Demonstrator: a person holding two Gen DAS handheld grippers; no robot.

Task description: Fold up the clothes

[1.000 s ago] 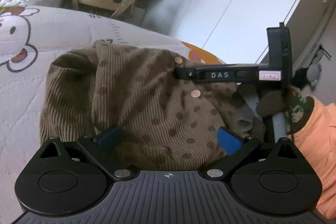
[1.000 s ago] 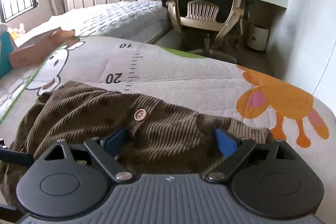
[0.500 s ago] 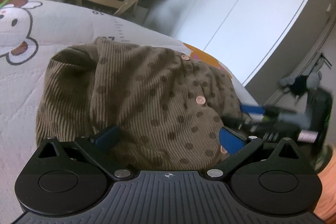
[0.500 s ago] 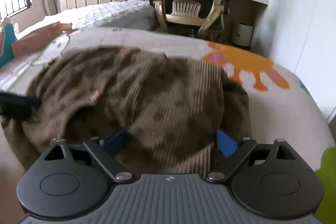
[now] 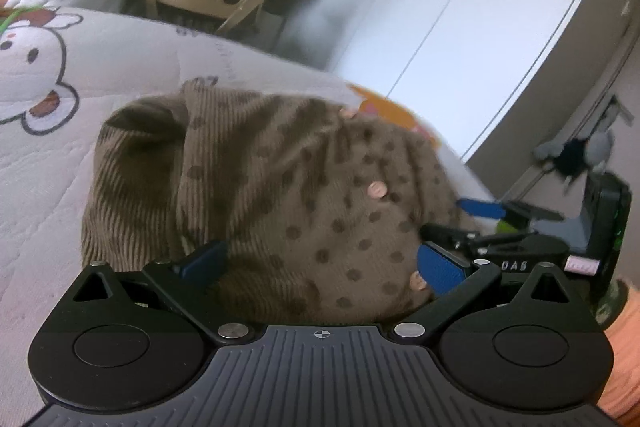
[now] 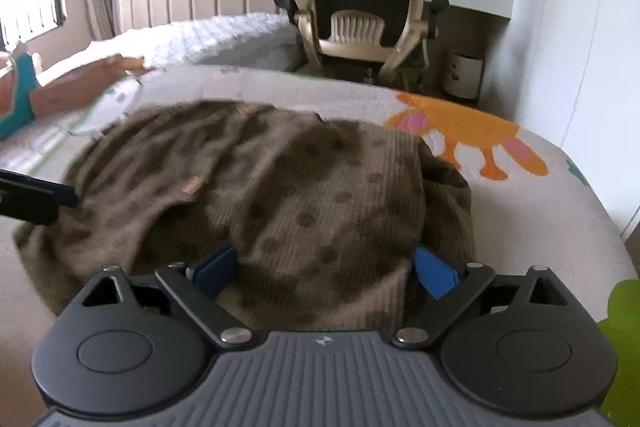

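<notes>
A brown dotted garment is being lain bunched on the quilted mat (fold stage unclear), flanked by the left gripper and right gripper, both spread wide, nothing being held

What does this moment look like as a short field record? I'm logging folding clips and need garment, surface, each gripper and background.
garment: brown dotted corduroy cardigan with pink buttons, lying bunched, partly folded
surface: quilted mat with cartoon animal prints
left gripper: jaws open, low over the cardigan's near edge
right gripper: jaws open, over the cardigan's near edge; also visible at right of the left wrist view
background: office chair, white bed, white wardrobe
</notes>
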